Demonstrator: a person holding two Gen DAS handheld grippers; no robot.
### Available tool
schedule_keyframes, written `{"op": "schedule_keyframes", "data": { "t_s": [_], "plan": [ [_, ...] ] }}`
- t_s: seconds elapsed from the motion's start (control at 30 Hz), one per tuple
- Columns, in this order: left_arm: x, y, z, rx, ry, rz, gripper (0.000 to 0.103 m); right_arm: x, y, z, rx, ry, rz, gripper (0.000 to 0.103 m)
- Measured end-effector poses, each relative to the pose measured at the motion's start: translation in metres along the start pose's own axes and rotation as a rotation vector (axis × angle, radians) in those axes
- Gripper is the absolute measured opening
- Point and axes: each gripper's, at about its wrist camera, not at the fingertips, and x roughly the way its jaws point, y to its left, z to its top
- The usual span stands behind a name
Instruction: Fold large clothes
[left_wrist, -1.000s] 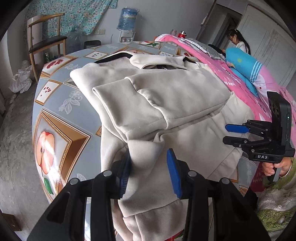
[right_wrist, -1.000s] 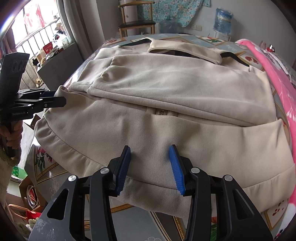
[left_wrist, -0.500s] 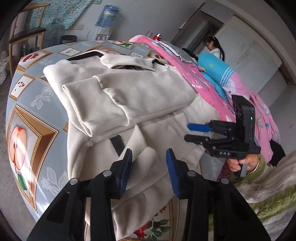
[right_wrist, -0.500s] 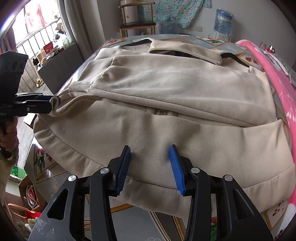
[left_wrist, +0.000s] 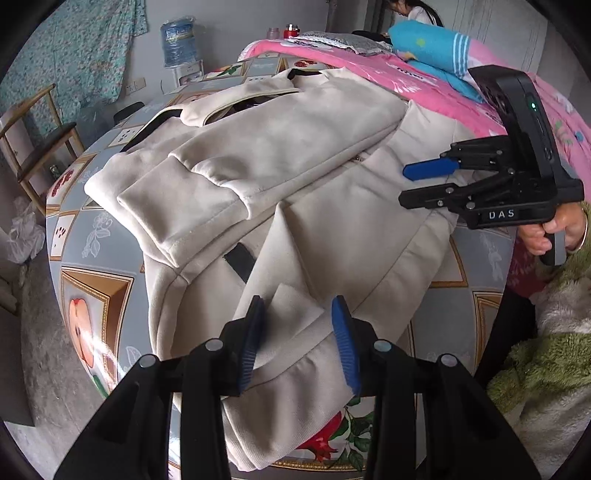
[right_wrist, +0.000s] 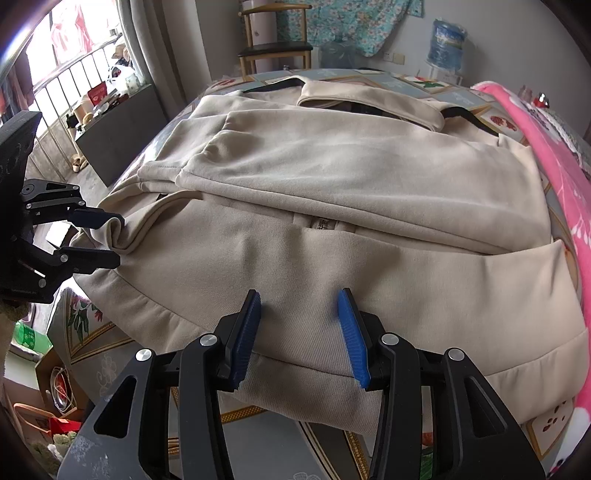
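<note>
Round table (left_wrist: 92, 243) with a fruit-print cloth, a pink quilt (left_wrist: 424, 85) heaped along its far-right side

Beige jacket (right_wrist: 332, 177) spread across most of the tabletop, collar at the far edge, ribbed hem (right_wrist: 295, 380) hanging over the near rim toward the person. Both sleeves lie folded across the chest, so the body's long axis runs near-to-far, and the hem band runs crosswise, left to right, between the two hands

Judgement: coming move is the hem-to-collar fold, away from the person. What matters is that both grippers sit on the same crosswise hem line, one toward each end, so the lift stays square

Left gripper (left_wrist: 297, 339): at the jacket's left bottom corner, jaws part-open with a raised fold of cloth bunched between the blue pads (left_wrist: 251, 343). From the right wrist view the fabric is peaked up against the upper finger; whether the pads truly pinch it, cannot tell

Right gripper (right_wrist: 301, 336): jaws part-open, straddling the hem near mid-width, cloth below them and nothing clamped that I can see. It points down at the band

Left corner lies nearest the left hand; the right corner (right_wrist: 554, 354), by the quilt, is untended and well apart from the right gripper
</note>
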Motion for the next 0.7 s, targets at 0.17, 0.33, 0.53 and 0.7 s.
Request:
{"op": "schedule_keyframes", "data": {
  "t_s": [0.17, 0.33, 0.53, 0.7],
  "plan": [
    [-0.001, 0.01, 0.002, -0.01, 0.005, 0.028, 0.037, 0.0, 0.0, 0.0, -0.002, 0.001, 0.001, 0.041],
    [0.006, 0.02, 0.003, -0.006, 0.033, 0.023, 0.037, 0.0, 0.0, 0.0, -0.002, 0.001, 0.0, 0.041],
    [0.014, 0.037, 0.008, -0.073, 0.041, -0.03, 0.036, 0.0, 0.0, 0.0, -0.002, 0.0, -0.001, 0.041],
    [0.014, 0.043, 0.006, -0.144, -0.006, -0.026, 0.029, 0.0, 0.0, 0.0, 0.0, -0.001, -0.001, 0.041]
  ]
}}
